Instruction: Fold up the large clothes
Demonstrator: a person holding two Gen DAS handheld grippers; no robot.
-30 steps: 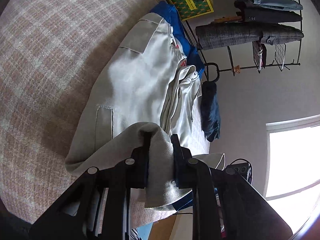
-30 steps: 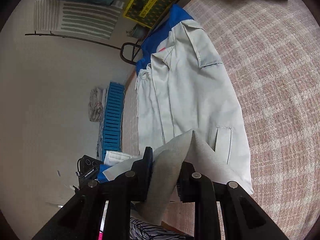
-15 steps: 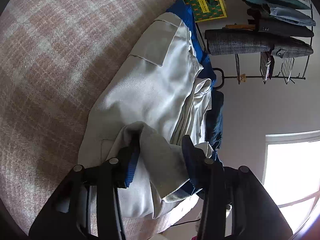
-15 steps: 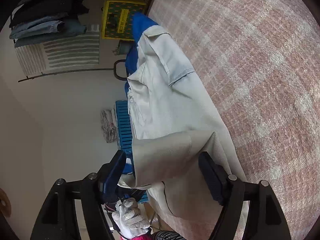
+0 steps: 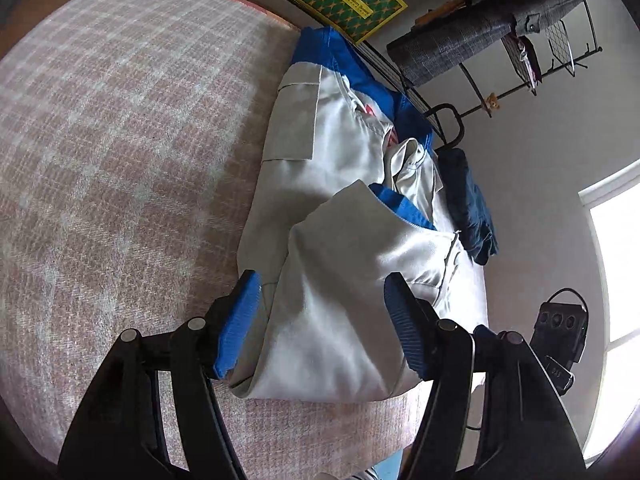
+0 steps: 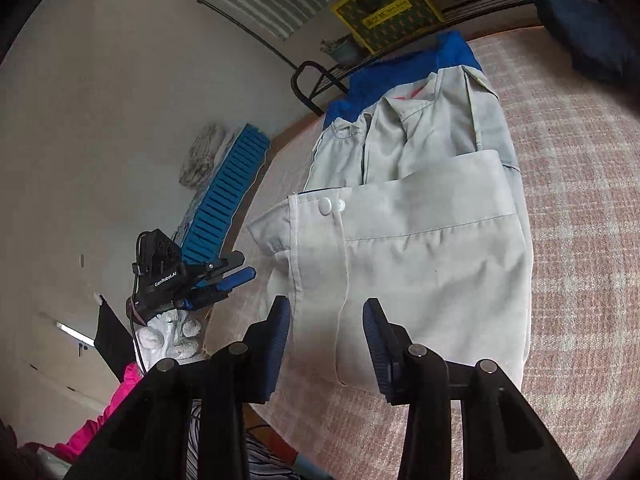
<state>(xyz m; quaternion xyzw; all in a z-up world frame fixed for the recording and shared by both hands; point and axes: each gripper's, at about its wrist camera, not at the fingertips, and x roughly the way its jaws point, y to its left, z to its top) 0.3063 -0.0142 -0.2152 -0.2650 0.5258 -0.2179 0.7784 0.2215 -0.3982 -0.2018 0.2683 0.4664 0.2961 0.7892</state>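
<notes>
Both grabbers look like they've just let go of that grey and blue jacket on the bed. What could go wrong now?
The folded-up hem lies loose on the jacket, so it may slide open again. The right gripper is closing with cloth still between its fingers; it could snag and drag the fold. The jacket lies near the edge of the bed, so a tug might pull it off.

Both tools are black, angular linkages with round silver pivot screws along each arm. The left gripper point(image 5: 320, 322) ends in bright blue ribbed pads point(image 5: 236, 320); the right gripper point(image 6: 326, 344) has darker navy ribbed pads point(image 6: 378, 344). In the right wrist view, at nine o'clock, the left gripper's black housing reads "GenRobot.AI" in white, with a thin black cable trailing from it. A white knitted glove point(image 6: 170, 334) covers the hand beneath, beside a bright pink sleeve point(image 6: 116, 396).
</notes>
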